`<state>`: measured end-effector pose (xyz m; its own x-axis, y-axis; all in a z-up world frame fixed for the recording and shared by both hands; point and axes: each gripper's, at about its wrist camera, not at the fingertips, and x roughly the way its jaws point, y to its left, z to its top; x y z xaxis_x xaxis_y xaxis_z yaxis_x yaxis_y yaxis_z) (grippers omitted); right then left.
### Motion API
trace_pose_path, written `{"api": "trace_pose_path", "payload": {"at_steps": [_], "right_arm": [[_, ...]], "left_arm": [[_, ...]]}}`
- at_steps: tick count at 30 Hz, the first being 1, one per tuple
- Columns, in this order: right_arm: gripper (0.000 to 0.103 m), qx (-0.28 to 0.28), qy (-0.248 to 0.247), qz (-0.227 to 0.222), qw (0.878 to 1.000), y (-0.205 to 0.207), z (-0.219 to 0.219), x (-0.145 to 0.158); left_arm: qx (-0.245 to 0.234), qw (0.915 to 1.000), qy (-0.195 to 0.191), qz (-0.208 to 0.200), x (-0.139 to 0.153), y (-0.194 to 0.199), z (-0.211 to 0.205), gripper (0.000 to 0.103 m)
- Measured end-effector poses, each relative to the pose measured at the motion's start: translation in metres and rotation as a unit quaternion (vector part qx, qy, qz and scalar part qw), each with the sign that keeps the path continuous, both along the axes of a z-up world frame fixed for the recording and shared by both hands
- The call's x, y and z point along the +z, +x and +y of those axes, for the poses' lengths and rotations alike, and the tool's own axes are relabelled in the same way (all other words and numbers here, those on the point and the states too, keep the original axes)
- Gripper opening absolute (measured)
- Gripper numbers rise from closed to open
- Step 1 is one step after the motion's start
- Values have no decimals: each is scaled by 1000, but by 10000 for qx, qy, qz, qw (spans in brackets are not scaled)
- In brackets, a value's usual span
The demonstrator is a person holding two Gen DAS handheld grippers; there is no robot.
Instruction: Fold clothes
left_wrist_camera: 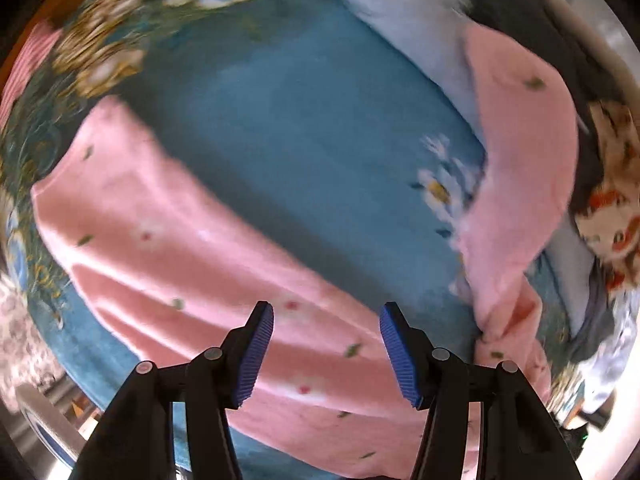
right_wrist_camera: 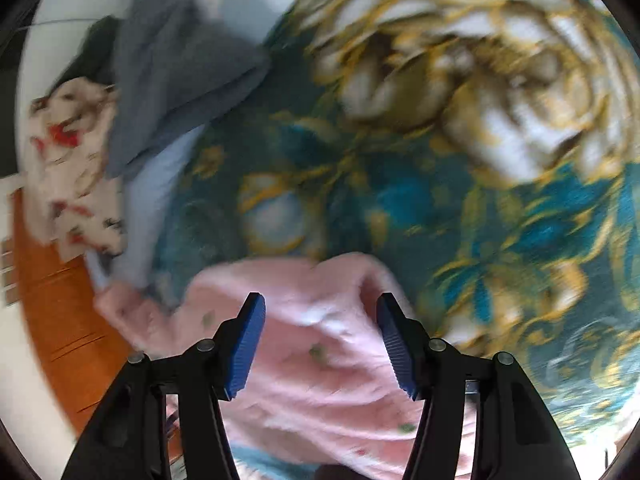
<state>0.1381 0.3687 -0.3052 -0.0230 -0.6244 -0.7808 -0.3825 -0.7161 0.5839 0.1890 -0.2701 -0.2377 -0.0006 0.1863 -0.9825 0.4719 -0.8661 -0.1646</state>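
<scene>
A pink garment with small flower prints (left_wrist_camera: 168, 240) lies on a teal floral bedspread (left_wrist_camera: 280, 128), its two long parts spread apart in a V. My left gripper (left_wrist_camera: 326, 316) is open just above the pink cloth, holding nothing. In the right wrist view the pink garment (right_wrist_camera: 312, 344) lies bunched below my right gripper (right_wrist_camera: 320, 304), which is open and empty. Both views are blurred by motion.
A pile of other clothes sits at the side: a grey garment (right_wrist_camera: 176, 72), a light blue one (right_wrist_camera: 156, 200) and a white one with red prints (right_wrist_camera: 68, 152). An orange wooden floor (right_wrist_camera: 52, 292) shows past the bed edge. The bedspread's gold flower pattern (right_wrist_camera: 480, 80) fills the right.
</scene>
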Motion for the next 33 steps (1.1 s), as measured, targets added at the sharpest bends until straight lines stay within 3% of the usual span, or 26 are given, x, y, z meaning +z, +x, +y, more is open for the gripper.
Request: {"api": "trace_pose_path", "payload": {"at_steps": [4,11,15,19,25,28,33], "right_arm": [[59,198,-582,129,9980,0,-13,-4],[59,-281,-410,-124,9987,-18,-8,-34],[22,-328,-33,-216,9992,-9,-9,-28],[13,-573,156,15,9982,-6,-2,-8],[11,-1474,839,892,9815,-19,49,44],[11,-1369,804,872,9835,-22,52,43],[11,-1291,624,887,9857,-15,48,44]], "left_arm": [[-462,9989,-112,5,2,-13,19,60],[-520,9982,-206,214,15,-31,23,60],[-264,9990,-12,363,15,-46,24,60],[-348,9978,81,555,20,-72,38,60],[-745,9920,121,1016,39,-126,71,60],[-870,9906,-40,1053,37,-159,91,68],[-700,9940,-303,784,13,-190,103,65]]}}
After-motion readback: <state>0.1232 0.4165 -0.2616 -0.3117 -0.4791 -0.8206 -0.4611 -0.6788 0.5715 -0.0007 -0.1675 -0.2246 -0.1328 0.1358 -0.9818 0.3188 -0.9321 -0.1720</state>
